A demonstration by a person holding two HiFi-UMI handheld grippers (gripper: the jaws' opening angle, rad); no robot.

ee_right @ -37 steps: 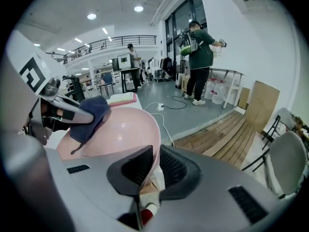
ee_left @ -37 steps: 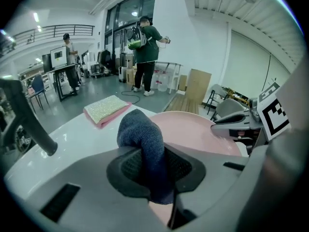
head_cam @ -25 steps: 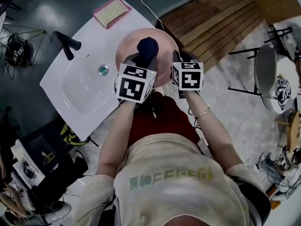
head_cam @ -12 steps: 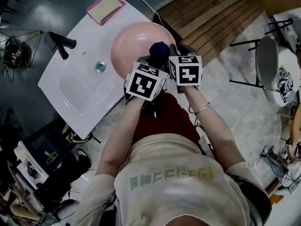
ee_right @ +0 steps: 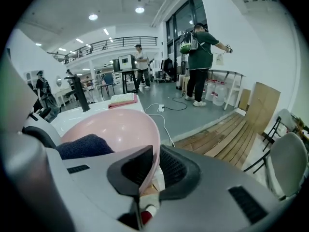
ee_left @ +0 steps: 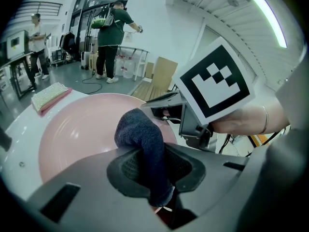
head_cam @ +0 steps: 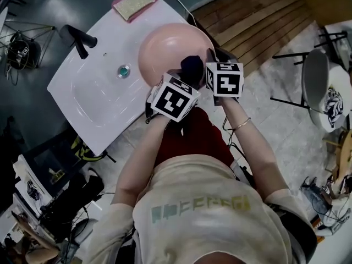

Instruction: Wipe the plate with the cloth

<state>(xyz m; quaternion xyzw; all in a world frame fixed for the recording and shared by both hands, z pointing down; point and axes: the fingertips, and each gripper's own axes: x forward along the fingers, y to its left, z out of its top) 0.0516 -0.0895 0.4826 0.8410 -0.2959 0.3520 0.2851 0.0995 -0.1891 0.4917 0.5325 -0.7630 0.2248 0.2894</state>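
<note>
- Clamps the left gripper (ee_left: 152,167) tight on the cloth (ee_left: 140,135); dark blue, wadded, standing up between the fingers (ee_left: 124,167) and bulging out past their tips.
- Presses that bulge against the pink inner face of the plate (ee_left: 72,129), close to the near rim; nowhere else in touch with the plate, as far as can be seen.
- Pinches the plate's rim with the right gripper (ee_right: 153,170); fingers clenched on the thin edge, one pad on the inside and one on the outside.
- Holds the plate tilted, hollow side turned towards the left gripper and the cloth.
- Seen from the head view, places the plate over the right corner of the white desk (head_cam: 93,100); cannot tell whether its underside touches the desk or hangs free.
- Keeps the two grippers close, marker cubes almost side by side just in front of the person's body, cloth between them at the plate's near edge.
- Shows a shallow basin sunk in the desk, with a green drain (head_cam: 124,70) just beside the plate's left rim.
- Shows a black tap (head_cam: 80,39) at the desk's left edge, well apart from the plate.
- Shows a pink tray (head_cam: 135,2) with a pale pad in it at the far corner of the desk.
- Beyond the desk: wooden planks (head_cam: 258,21) on the floor; a grey chair (head_cam: 314,89) to the right; people (ee_right: 198,64) standing in the hall behind.
</note>
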